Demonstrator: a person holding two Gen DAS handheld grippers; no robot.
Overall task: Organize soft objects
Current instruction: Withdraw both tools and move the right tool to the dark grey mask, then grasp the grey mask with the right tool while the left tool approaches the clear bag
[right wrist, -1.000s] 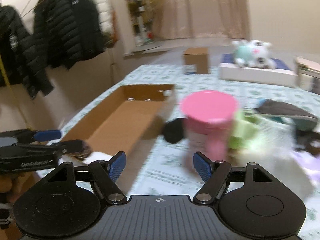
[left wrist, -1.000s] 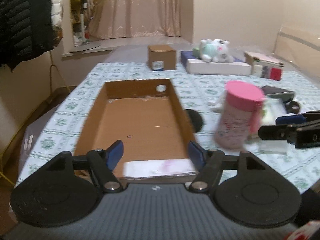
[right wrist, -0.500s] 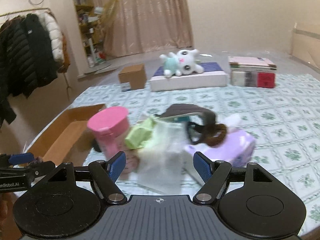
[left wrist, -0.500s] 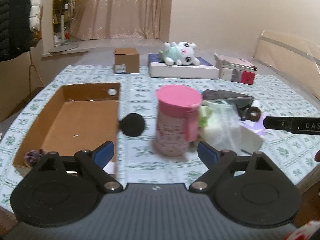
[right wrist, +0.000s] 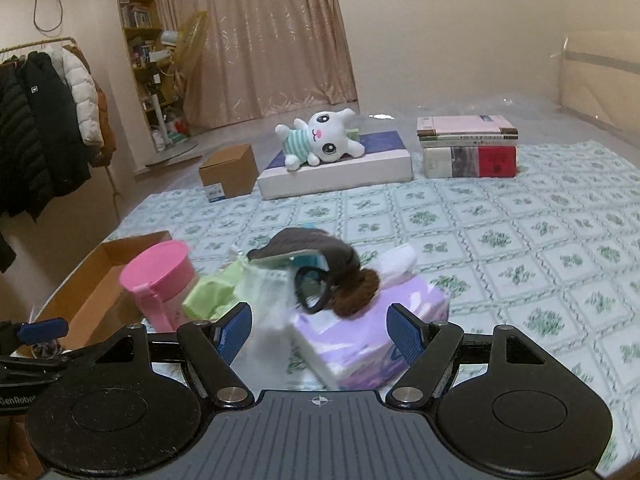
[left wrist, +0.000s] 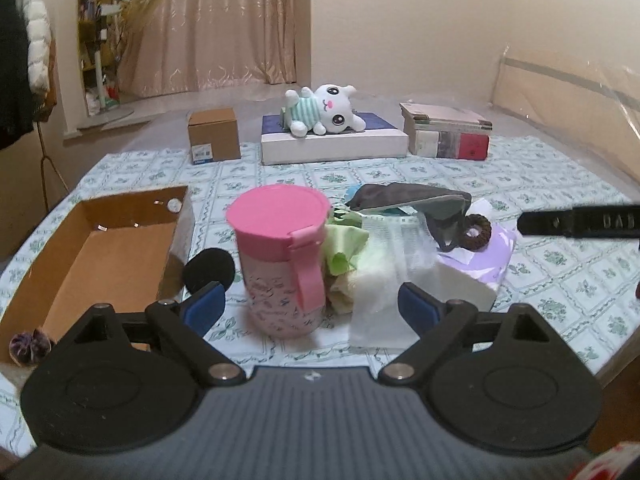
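A pile of soft things lies mid-table: green cloths (left wrist: 346, 242), a white towel (left wrist: 380, 280), a grey pouch (left wrist: 416, 200), a brown scrunchie (left wrist: 476, 232) and a purple tissue pack (right wrist: 360, 340). A pink-lidded cup (left wrist: 280, 268) stands at the pile's left. An open cardboard box (left wrist: 100, 256) lies further left, with a purple scrunchie (left wrist: 30, 346) at its near corner. My left gripper (left wrist: 310, 306) is open in front of the cup. My right gripper (right wrist: 320, 332) is open just before the tissue pack.
At the back stand a small cardboard box (left wrist: 214, 136), a white flat box with a plush rabbit (left wrist: 324, 114) on it, and a stack of books (left wrist: 448, 136). A black round puff (left wrist: 209, 270) lies between box and cup. Coats (right wrist: 36, 136) hang at the left.
Both grippers have swung right, away from the cardboard box. The left now faces the cup and pile; the right has closed in on the tissue pack. Both stayed open.
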